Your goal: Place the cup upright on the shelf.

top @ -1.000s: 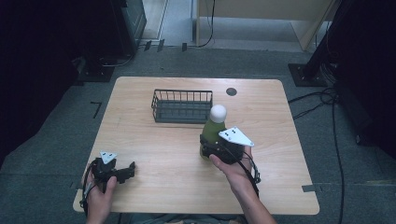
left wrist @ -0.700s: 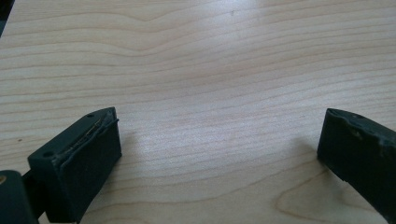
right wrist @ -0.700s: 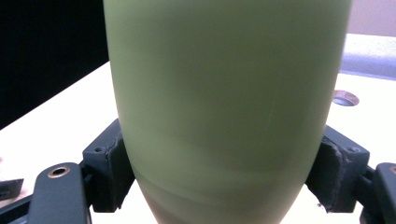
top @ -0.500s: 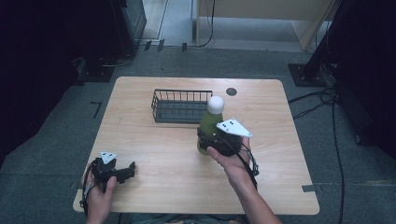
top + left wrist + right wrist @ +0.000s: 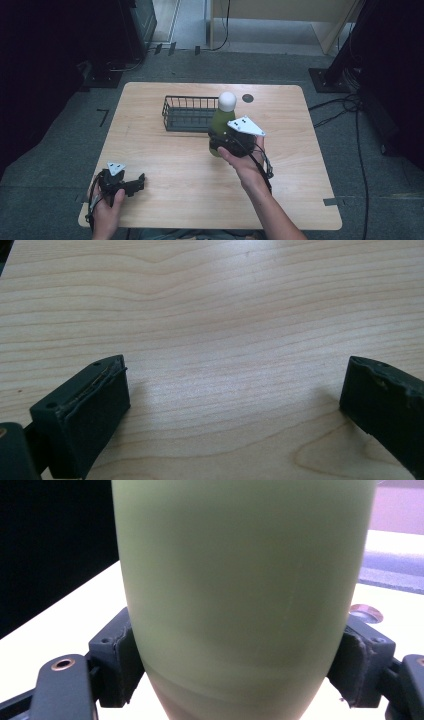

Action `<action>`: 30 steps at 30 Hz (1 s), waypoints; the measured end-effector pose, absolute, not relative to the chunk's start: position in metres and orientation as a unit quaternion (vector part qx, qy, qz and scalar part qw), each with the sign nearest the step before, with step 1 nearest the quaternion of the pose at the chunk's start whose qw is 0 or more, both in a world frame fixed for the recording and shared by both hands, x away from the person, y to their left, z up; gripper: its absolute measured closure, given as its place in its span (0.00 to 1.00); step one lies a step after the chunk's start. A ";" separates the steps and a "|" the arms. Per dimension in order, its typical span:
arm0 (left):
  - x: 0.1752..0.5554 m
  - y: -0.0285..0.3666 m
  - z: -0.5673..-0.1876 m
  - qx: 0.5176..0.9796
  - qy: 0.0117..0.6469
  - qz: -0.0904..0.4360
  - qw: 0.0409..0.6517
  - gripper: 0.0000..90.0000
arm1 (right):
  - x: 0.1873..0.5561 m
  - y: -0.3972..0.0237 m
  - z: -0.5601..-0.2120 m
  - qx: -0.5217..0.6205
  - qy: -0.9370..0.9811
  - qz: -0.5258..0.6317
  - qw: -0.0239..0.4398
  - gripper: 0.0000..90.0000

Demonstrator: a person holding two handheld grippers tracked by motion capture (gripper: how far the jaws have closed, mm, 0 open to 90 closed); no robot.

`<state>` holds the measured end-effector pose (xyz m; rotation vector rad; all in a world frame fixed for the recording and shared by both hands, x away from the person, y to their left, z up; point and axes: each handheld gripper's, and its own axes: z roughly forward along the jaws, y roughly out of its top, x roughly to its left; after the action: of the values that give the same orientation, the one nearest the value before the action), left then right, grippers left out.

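The right gripper [image 5: 223, 141] is clamped on the lower body of a green bottle [image 5: 218, 125] with a white cap [image 5: 227, 101]. In the right gripper view the 2 black jaws press against either side of the bottle [image 5: 240, 595] near its base, with no gap showing between pad and wall. The bottle stands upright, its long axis vertical, cap on top. From the high view it appears lifted a little off the bench [image 5: 200, 185], though the contact at its base is hidden by the gripper, so I cannot tell for certain.

The relation that matters now is bottle to wire basket [image 5: 189, 113]. The basket sits on the far half of the bench, just beyond and to the left of the bottle as the high view shows it; the bottle's shoulder overlaps the basket's near right corner in that picture. As I judge it, the coming move is a short carry away from the person and leftward, then a lowering inside the rim. The upright bottle is taller than the basket wall, so its base must clear the top wire before it descends.

The left gripper [image 5: 131, 184] rests near the front left corner of the bench, well apart from bottle and basket. Its jaws stand wide open with nothing between them, bare wood [image 5: 225, 340] beneath. The right hand [image 5: 247, 162] is plainly the nearer one and already has the load.
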<state>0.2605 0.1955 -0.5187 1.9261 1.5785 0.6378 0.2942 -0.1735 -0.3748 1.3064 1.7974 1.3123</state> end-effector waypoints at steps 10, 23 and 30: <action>0.260 0.195 -0.519 0.719 0.589 0.238 0.281 0.00 | 0.313 -0.171 -0.363 0.492 0.662 0.487 0.286 0.23; 0.260 0.195 -0.518 0.720 0.589 0.237 0.281 0.00 | 0.339 -0.160 -0.346 0.495 0.648 0.491 0.306 0.23; 0.260 0.195 -0.519 0.720 0.589 0.237 0.282 0.00 | 0.358 -0.156 -0.341 0.502 0.638 0.491 0.316 0.23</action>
<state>0.2604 0.1953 -0.5186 1.9279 1.5765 0.6351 0.3580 -0.1561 -0.3406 1.3234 1.6792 1.2934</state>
